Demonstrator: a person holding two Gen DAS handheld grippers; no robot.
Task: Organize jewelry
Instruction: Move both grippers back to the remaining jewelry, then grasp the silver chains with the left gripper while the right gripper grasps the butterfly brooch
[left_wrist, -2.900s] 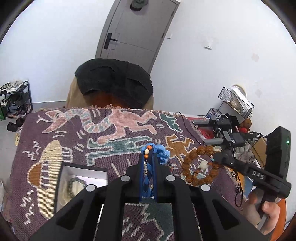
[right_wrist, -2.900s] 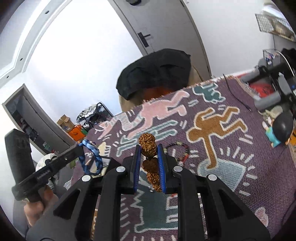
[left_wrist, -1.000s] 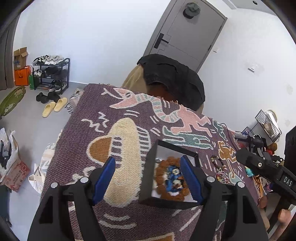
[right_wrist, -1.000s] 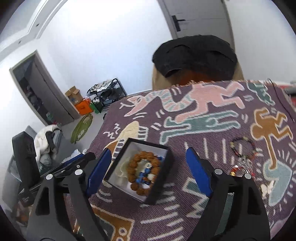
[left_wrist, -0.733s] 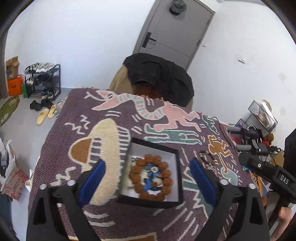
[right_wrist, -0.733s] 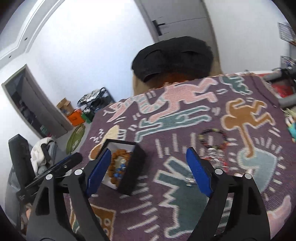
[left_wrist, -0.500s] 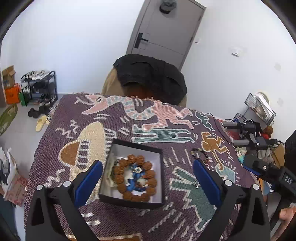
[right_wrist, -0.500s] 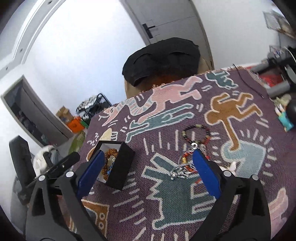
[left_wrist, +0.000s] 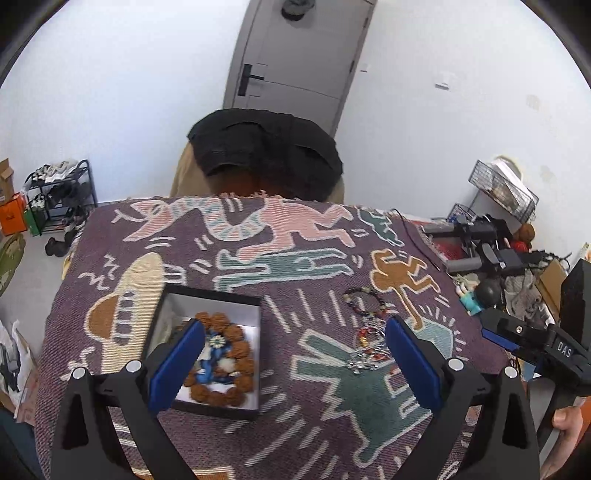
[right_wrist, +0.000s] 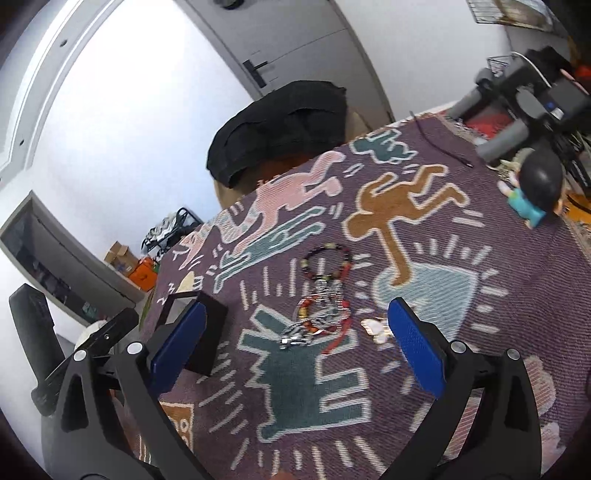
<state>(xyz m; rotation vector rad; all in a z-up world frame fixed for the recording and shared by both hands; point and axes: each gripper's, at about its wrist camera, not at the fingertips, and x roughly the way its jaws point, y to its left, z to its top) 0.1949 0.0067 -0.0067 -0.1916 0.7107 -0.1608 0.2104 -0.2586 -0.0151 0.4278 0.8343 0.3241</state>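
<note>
Both tools are seen spread wide w/ nothing between the pads: left gripper (left_wrist: 293, 358), right gripper (right_wrist: 295, 345). A brown bead bracelet (left_wrist: 225, 363) w/ a blue piece inside its ring is already laid in the black box (left_wrist: 255, 304). Loose jewelry is left on the patterned blanket (left_wrist: 325, 391): a dark bead bracelet (right_wrist: 328, 262), then a tangled pile of red and silver pieces (right_wrist: 317, 321), and a small pale charm (right_wrist: 375, 326) just beside it. Risk is judged highest at the pile: several strands could be caught at once or dragged, as pieces overlap. The blanket weave could also be pinched or snagged.
</note>
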